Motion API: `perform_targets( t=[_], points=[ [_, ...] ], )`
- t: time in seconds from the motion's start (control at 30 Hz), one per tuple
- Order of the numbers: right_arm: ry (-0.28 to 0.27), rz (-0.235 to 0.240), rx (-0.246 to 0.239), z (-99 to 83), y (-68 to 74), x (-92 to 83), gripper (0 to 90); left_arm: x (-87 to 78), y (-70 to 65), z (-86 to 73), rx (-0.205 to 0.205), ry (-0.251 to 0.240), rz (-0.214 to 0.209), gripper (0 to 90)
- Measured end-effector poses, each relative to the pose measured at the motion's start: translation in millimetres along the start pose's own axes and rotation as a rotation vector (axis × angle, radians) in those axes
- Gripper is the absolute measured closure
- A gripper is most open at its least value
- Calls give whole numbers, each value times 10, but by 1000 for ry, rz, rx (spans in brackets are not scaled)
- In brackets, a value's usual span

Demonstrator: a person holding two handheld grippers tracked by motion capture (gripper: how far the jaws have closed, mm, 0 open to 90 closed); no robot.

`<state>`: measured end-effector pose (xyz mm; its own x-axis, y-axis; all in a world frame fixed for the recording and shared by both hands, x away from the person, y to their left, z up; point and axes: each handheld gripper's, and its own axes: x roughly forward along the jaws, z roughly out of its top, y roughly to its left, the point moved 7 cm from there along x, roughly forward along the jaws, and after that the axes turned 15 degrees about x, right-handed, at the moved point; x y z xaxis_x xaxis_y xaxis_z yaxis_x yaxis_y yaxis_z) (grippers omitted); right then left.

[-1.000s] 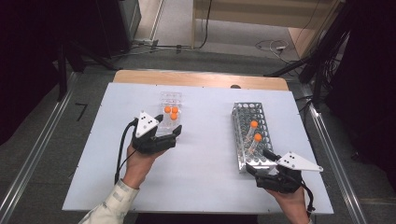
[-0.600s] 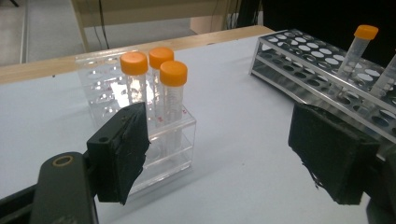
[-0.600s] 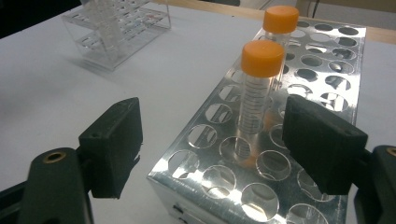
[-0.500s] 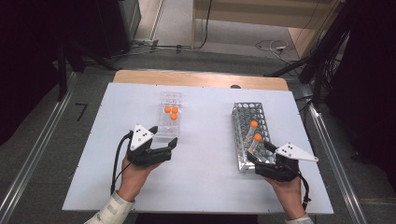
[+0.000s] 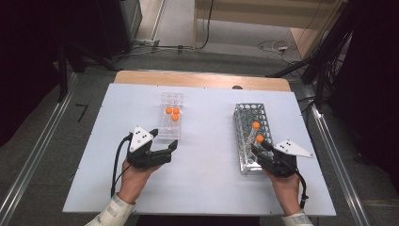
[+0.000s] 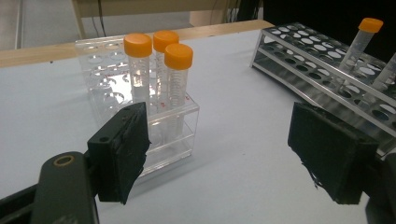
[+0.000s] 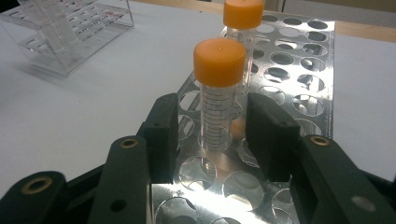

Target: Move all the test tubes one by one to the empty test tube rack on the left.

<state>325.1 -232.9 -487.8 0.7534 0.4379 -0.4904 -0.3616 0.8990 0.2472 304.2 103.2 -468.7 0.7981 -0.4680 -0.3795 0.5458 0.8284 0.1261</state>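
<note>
Orange-capped tube [image 7: 218, 98] between right claw [image 7: 212, 128] pads

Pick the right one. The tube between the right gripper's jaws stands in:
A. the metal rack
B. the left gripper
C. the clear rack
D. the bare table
A: in the right gripper view the orange-capped tube stands upright in a hole of the metal rack, between the right gripper jaws, which have just been closing around it with gaps still showing on both sides.
</note>
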Motion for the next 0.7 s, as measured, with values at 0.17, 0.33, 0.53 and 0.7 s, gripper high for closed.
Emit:
perform_targets(
  t=[0.17, 0.33, 0.53, 0.7],
  points=[
    [9, -8, -4, -13, 1, 26, 600, 0, 6, -7, -2, 1, 2, 208],
    [14, -22, -11, -15, -7, 46, 655, 3, 4, -15, -3, 5, -6, 208],
    [15, -32, -8, -19, -19, 51, 710, -3, -5, -6, -1, 1, -6, 210],
    [1, -33, -9, 8, -18, 24, 714, -10, -11, 1, -1, -1, -9, 210]
  ],
)
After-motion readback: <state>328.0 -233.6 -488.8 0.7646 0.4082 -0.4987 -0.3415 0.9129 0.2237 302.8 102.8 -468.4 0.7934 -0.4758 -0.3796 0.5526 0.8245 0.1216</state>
